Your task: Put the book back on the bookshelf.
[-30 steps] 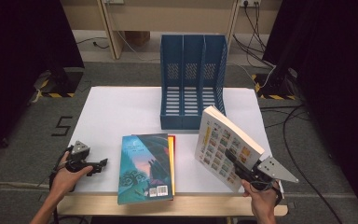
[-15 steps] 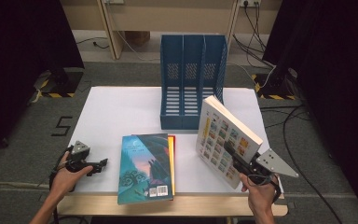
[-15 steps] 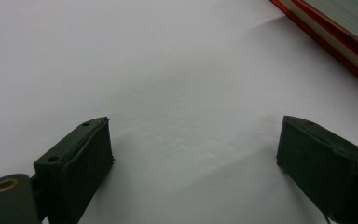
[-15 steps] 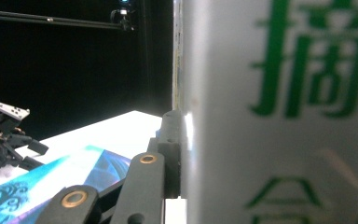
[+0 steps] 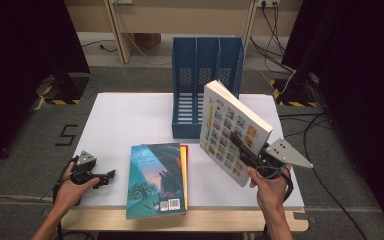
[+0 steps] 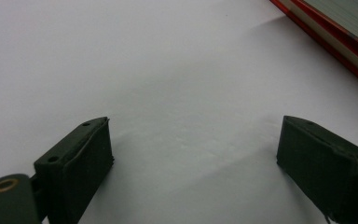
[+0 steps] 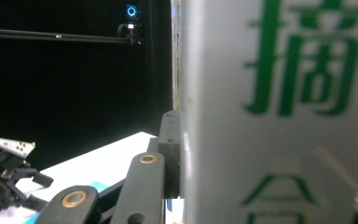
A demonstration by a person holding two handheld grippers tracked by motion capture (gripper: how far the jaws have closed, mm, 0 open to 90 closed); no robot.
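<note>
High view: right gripper [image 5: 241,150] clamped on the lower edge of a thick white book [image 5: 232,130], held off the white table [image 5: 130,120], tilted, cover with a grid of small coloured pictures facing left, page block facing up and right. The book hangs over the table's right half, just in front of the blue file rack [image 5: 205,85], whose three slots open toward the person; the book's top corner overlaps the rack's right slot in this view, contact cannot be told. Open table to the right of the book up to the right edge, and a wide bare stretch on the left half. A teal book [image 5: 156,180] lies flat near the front edge on top of a red-edged one, just left of the held book, gap between them. Left gripper [image 5: 105,176] rests near the front left corner, jaws spread, nothing in them, well apart from the teal book.

Left gripper view: jaws wide apart over bare white table [image 6: 168,93]; red-edged book [image 6: 335,42] at the top right, apart from the jaws.

Right gripper view: the white book [image 7: 279,116] stands close up with large green printed characters, blurred; one black jaw presses flat against its left face. Beyond, left gripper [image 7: 9,179] sits low left on the table [image 7: 112,154], dark room behind.
</note>
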